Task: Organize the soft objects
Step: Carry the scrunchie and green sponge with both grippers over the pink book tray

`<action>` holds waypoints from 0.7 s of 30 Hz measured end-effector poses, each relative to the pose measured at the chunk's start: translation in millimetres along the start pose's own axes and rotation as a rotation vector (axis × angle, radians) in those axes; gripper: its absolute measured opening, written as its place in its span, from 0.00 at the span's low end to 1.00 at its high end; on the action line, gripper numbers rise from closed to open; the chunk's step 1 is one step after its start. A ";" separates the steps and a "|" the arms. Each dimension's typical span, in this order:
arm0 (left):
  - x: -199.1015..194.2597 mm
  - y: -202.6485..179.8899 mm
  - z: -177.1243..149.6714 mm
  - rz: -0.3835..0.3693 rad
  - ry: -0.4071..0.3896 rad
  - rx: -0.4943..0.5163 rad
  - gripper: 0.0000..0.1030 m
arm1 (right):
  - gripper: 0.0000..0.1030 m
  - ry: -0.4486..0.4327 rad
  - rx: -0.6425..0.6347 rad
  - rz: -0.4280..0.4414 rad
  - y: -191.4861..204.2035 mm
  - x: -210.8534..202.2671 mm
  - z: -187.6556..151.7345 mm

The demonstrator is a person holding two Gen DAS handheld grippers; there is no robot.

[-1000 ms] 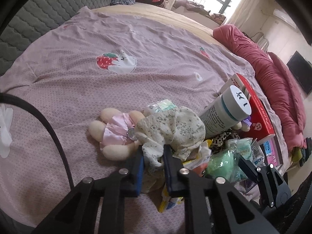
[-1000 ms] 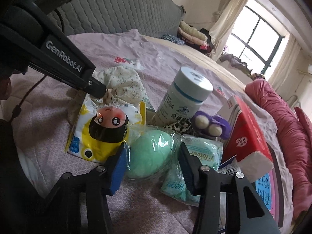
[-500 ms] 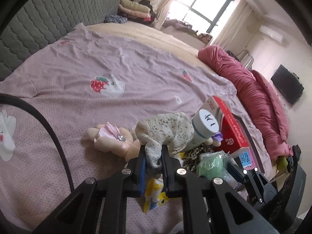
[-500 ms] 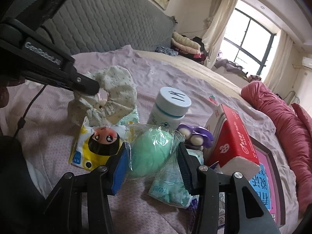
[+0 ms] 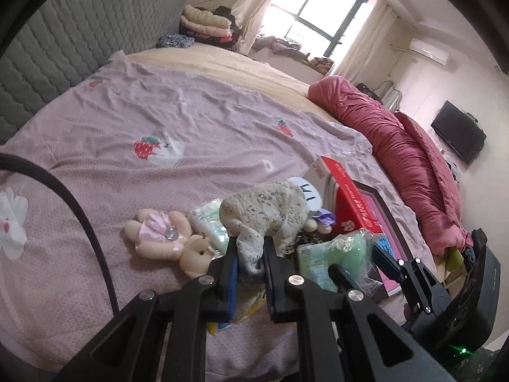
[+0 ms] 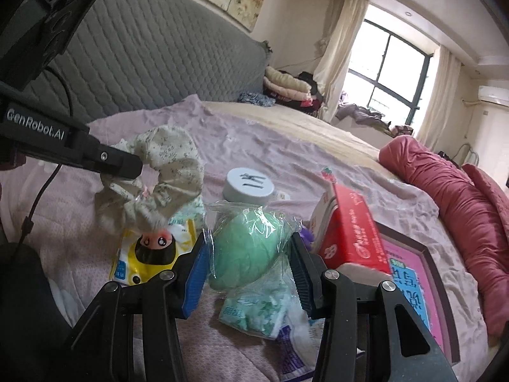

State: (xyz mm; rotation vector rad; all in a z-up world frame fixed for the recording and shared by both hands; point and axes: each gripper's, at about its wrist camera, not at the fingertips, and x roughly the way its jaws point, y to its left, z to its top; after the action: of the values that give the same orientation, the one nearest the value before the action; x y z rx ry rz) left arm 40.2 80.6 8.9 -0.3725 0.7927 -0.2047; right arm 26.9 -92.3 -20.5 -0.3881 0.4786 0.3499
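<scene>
A cream floral fabric scrunchie (image 5: 270, 210) hangs lifted above the pile, and my left gripper (image 5: 249, 254) is shut on its lower fold. In the right wrist view the same scrunchie (image 6: 168, 159) dangles from the left gripper (image 6: 127, 165) at the left. My right gripper (image 6: 249, 248) is shut on a green soft ball in clear plastic wrap (image 6: 245, 254), with both blue pads pressing its sides. The left wrist view shows that green ball (image 5: 350, 248) held in the right gripper (image 5: 362, 264) at the lower right.
On the pink bedsheet (image 5: 127, 102) lie a beige bunny plush (image 5: 165, 238), a white bottle (image 6: 248, 184), a red tissue box (image 6: 353, 232), a yellow cartoon packet (image 6: 149, 261), a green tissue pack (image 6: 254, 312) and a pink framed board (image 6: 410, 273). A red quilt (image 5: 397, 152) lines the right side.
Both grippers have risen. The scrunchie has come up off the pile in the left gripper, and the green ball has lifted in the right one. The bunny plush is now uncovered.
</scene>
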 end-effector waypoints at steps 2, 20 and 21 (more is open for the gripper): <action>-2.8 -7.0 -0.7 0.006 -0.006 0.014 0.14 | 0.48 -0.012 0.010 -0.010 -4.4 -5.8 1.5; -19.4 -99.4 6.1 -0.067 -0.048 0.120 0.14 | 0.48 -0.085 0.193 -0.154 -78.9 -59.5 2.4; -18.9 -108.1 6.5 -0.071 -0.050 0.134 0.14 | 0.48 -0.086 0.209 -0.166 -85.2 -63.4 1.2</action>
State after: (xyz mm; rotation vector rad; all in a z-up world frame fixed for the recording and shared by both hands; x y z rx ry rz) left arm 27.5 -10.8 68.7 -0.2789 0.7131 -0.3126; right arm 9.7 -180.5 36.0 -0.2071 0.3914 0.1533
